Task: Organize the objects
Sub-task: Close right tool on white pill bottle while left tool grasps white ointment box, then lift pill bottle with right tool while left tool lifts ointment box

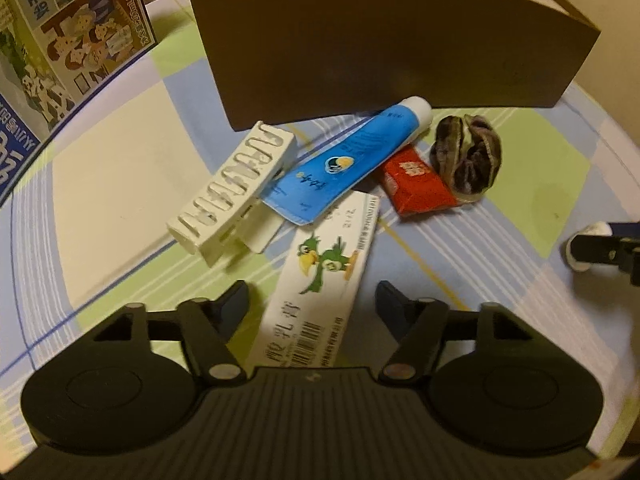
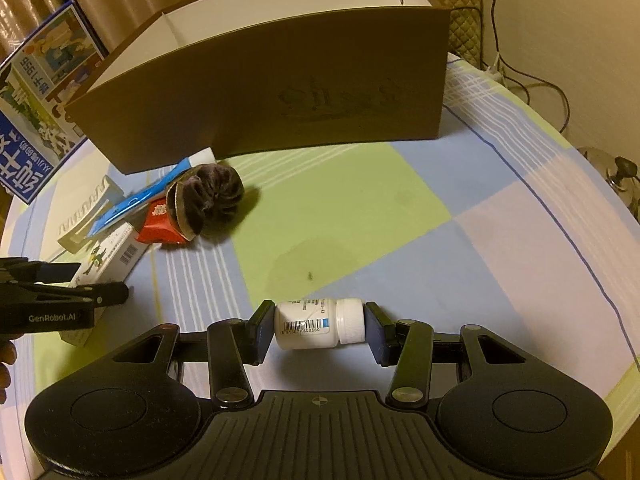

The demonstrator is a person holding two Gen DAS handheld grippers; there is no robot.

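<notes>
Right wrist view shows the right gripper (image 2: pixel 319 326) clamped on a white pill bottle (image 2: pixel 310 324), which lies sideways between the pads: base against the left pad, cap against the right. Gripping it end to end likely stops the round body from rolling out. Whether it is lifted off the checked tablecloth (image 2: pixel 500 220) or resting on it, I cannot tell.

Beyond it stands the brown cardboard box (image 2: pixel 280 96), open at the top with a white inside, the likely home for all the loose items. Its near wall is tall, so the bottle would have to go up and over the rim.

Left wrist view shows the left gripper (image 1: pixel 313 294) with fingers spread wide and nothing clenched, straddling the near end of a white carton (image 1: pixel 320 276) printed with a green bird. That carton lies flat, lengthwise toward the box, so a squeeze across its narrow width looks like the natural grasp.

Past the carton, a small pile sits against the box's front wall: a white hair clip (image 1: pixel 236 188), a blue tube (image 1: pixel 352 156) overlapping the carton's far end, a red packet (image 1: pixel 416 184) and a dark scrunchie (image 1: pixel 466 156) touching the packet. Lifting the carton may drag the tube with it
</notes>
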